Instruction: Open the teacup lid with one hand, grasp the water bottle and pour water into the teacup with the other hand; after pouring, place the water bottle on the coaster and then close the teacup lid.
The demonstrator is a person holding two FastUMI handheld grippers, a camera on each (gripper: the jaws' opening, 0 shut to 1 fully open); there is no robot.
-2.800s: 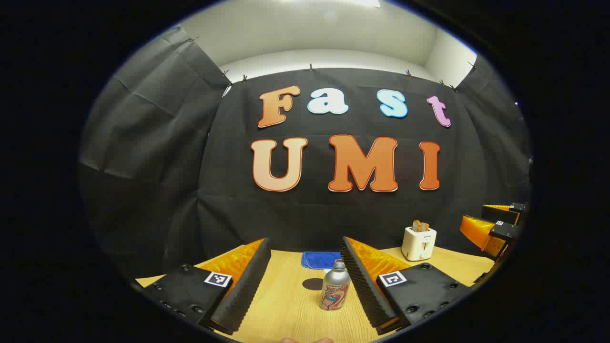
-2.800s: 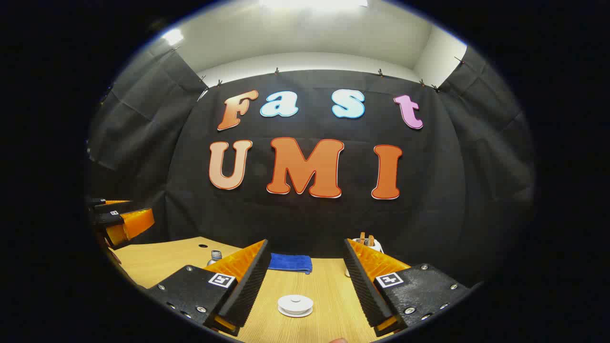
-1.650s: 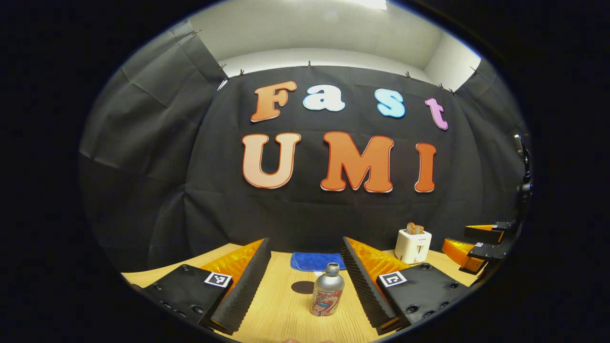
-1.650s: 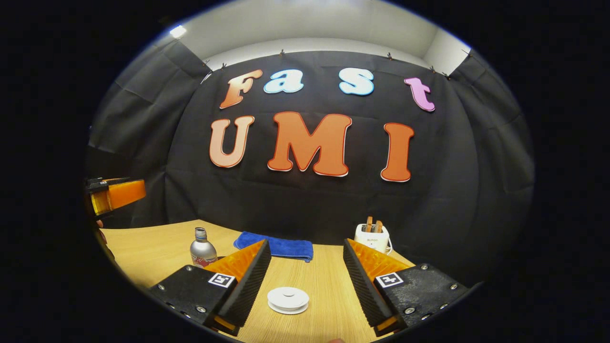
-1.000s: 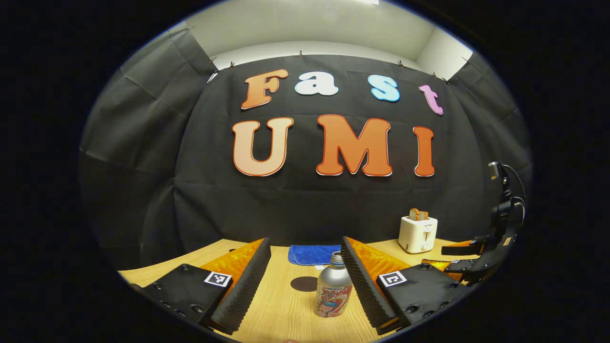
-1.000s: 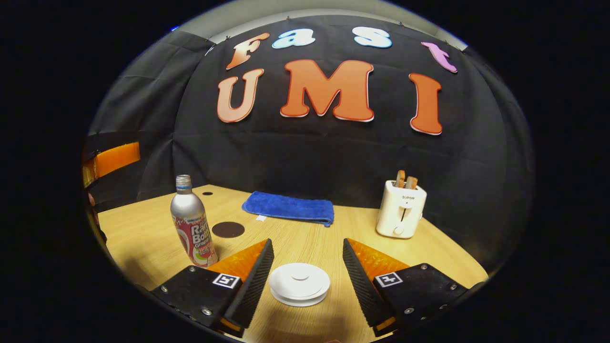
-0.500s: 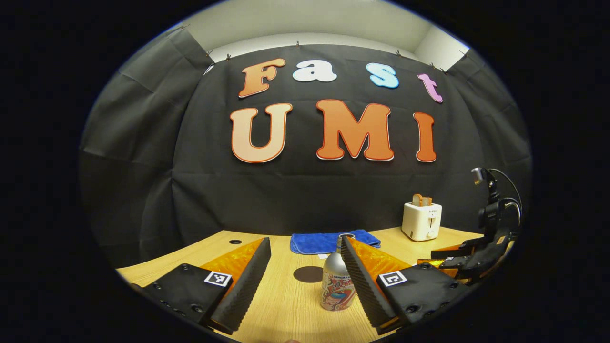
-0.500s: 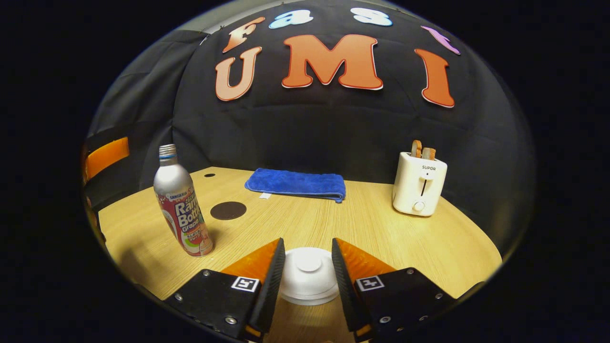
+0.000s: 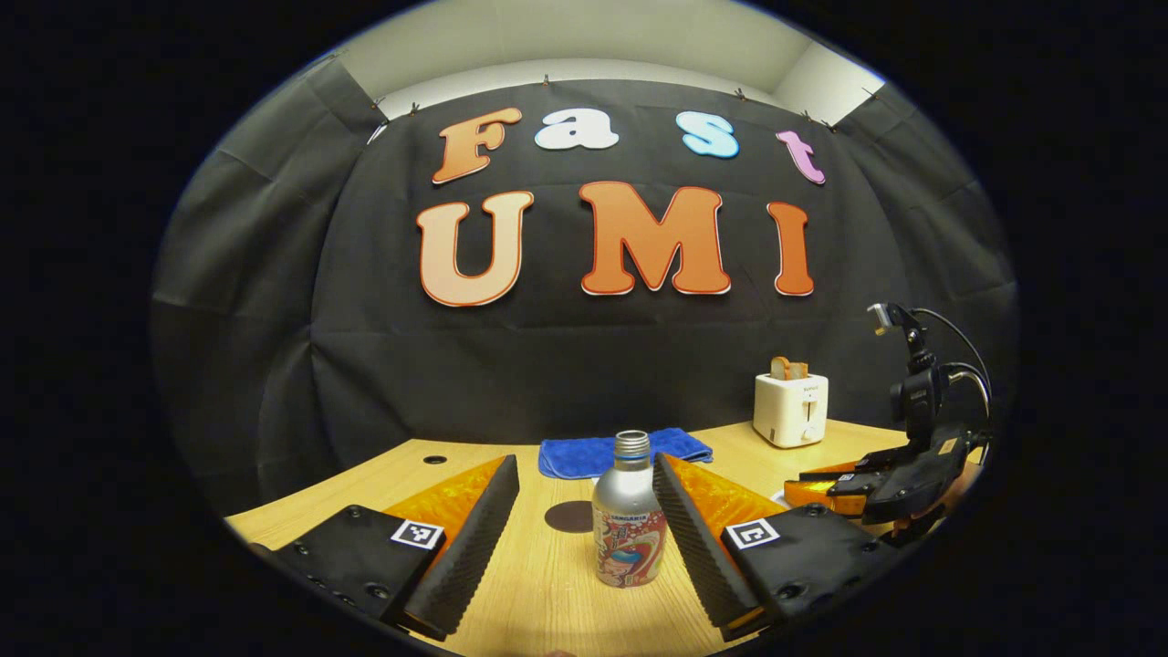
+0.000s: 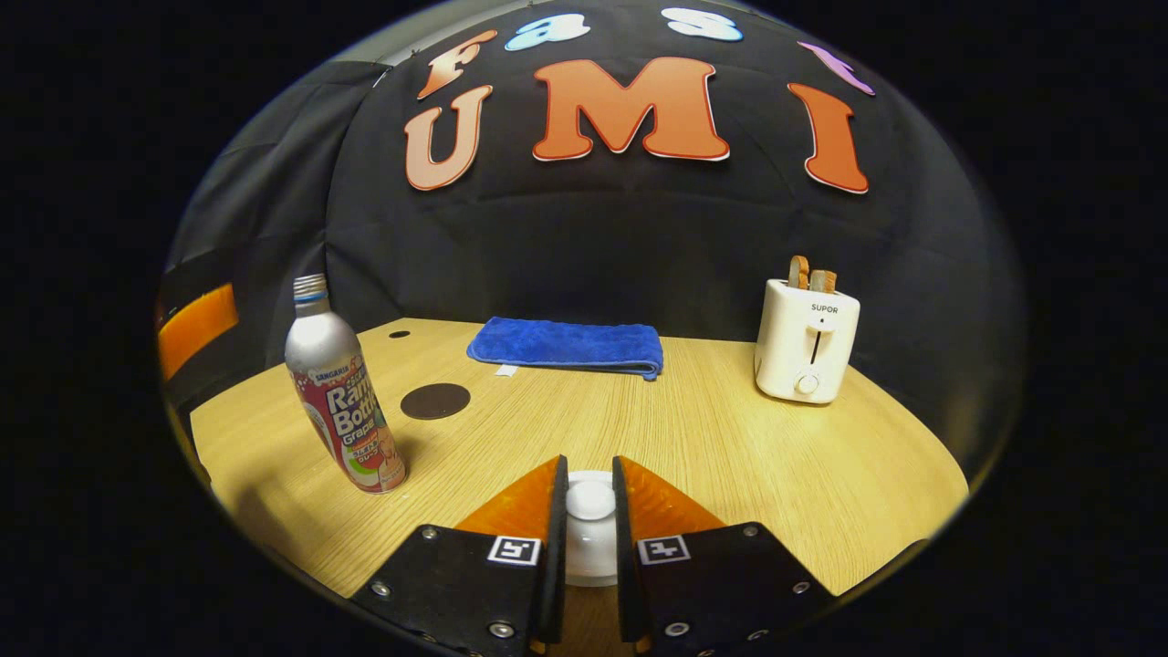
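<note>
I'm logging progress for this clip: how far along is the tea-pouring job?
Nothing is finished yet. In hand: the right gripper has its jaws closed on the knob of the white round teacup lid, which looks unlifted. The left gripper is open around the silver printed water bottle, upright on the table. Left: lifting, pouring, placing the bottle on the dark round coaster, closing.

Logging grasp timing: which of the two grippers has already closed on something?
The right gripper, pinching the white teacup lid's knob. The left gripper is open, straddling the silver water bottle.
</note>
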